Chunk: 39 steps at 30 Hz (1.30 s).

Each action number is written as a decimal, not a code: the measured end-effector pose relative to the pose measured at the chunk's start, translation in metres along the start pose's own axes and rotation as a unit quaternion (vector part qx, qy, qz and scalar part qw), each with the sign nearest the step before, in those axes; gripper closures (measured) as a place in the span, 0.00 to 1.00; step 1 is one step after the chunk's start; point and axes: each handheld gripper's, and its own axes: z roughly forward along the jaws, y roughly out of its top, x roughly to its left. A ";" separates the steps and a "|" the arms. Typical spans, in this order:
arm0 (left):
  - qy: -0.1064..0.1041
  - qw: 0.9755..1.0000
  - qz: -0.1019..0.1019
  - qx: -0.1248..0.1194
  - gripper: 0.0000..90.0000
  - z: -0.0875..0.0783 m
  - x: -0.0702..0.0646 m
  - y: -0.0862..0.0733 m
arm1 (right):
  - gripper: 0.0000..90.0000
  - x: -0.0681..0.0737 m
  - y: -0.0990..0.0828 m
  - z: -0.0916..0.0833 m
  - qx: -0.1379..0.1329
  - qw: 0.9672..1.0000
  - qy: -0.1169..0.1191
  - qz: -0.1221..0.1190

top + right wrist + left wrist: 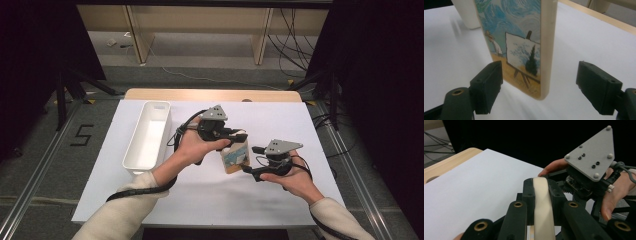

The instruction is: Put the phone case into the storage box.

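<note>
A cream phone case (235, 156) printed with a painted scene of an easel and a painter hangs tilted above the white table sheet (200, 200). My left gripper (235, 137) is shut on its upper edge; in the left gripper view the cream edge (543, 205) sits clamped between the black jaws (541, 185). My right gripper (248, 167) is at the case's lower end. In the right gripper view its jaws (540, 75) stand wide on either side of the case (524, 37), with a gap on both sides.
A long white tray (148, 140) lies on the left of the sheet, and its corner (466, 15) stands behind the case. The table's wooden back edge (210, 94) runs beyond the sheet. Dark stands and cables flank the table.
</note>
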 end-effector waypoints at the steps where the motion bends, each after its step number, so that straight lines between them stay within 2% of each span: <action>1: -0.004 1.000 0.003 0.001 0.88 0.000 -0.001 0.000 | 0.27 0.000 0.000 0.000 0.000 1.000 0.002 -0.002; 10: -0.034 0.999 0.017 0.000 0.88 0.003 -0.005 0.003 | 0.33 0.001 0.001 0.002 -0.013 0.999 0.025 -0.018; 15: -0.039 0.999 0.023 0.004 0.88 0.005 -0.006 0.003 | 0.38 0.002 0.001 0.003 -0.013 0.999 0.039 -0.023; 21: -0.041 0.999 0.028 0.005 0.88 0.005 -0.006 0.003 | 0.50 0.002 0.001 0.004 -0.012 0.998 0.056 -0.022; 29: -0.047 0.998 0.036 0.004 0.88 0.005 -0.008 0.003 | 0.61 0.002 0.000 0.003 -0.012 0.997 0.067 -0.022; 33: -0.051 0.998 0.041 -0.005 0.87 0.005 -0.006 0.003 | 0.68 0.001 0.000 0.002 -0.011 0.997 0.072 -0.019; 35: -0.044 0.997 0.066 -0.018 0.80 0.005 -0.006 0.004 | 0.77 0.000 0.000 0.001 -0.016 0.997 0.080 -0.013; 37: -0.036 0.994 0.094 -0.035 0.61 0.006 -0.006 0.005 | 0.88 0.000 0.000 0.000 -0.018 0.996 0.091 -0.007; 38: -0.026 0.994 0.102 -0.035 0.51 0.006 -0.006 0.006 | 0.89 0.000 0.001 -0.001 -0.021 0.996 0.091 -0.007; 39: -0.019 0.994 0.106 -0.037 0.46 0.006 -0.007 0.007 | 0.89 0.001 0.001 -0.002 -0.022 0.996 0.089 -0.010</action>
